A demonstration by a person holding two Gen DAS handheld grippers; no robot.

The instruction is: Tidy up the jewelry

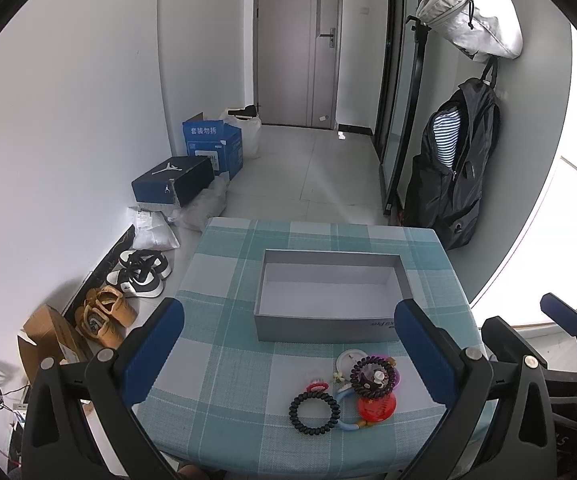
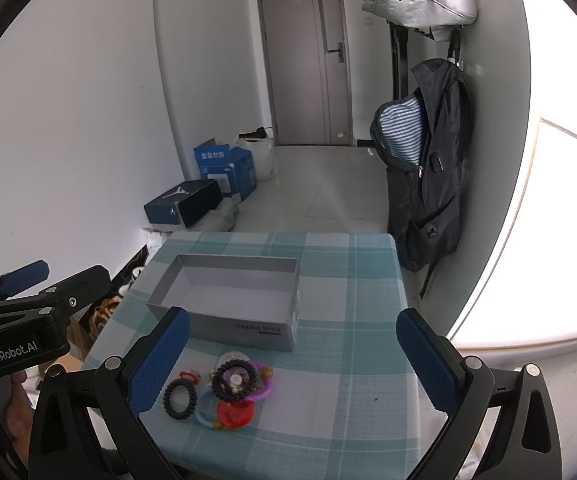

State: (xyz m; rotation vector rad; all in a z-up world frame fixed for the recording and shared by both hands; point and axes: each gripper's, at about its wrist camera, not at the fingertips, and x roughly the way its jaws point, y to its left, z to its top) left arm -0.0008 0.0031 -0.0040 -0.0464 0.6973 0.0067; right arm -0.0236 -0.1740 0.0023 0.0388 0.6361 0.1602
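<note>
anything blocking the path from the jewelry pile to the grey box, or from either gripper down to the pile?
Nothing visible. The jewelry pile sits on bare tablecloth just in front of the open, empty grey box; only the box's near wall must be cleared. The left gripper and right gripper hover above with jaws open, nothing between them and the pile.

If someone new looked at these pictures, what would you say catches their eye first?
Probably the open grey box in the middle of the checked tablecloth, empty as far as can be seen. Just in front of it lies a small heap of hair ties and bracelets, bright against the cloth. Both grippers, left and right, hang open above the table, holding nothing.
</note>
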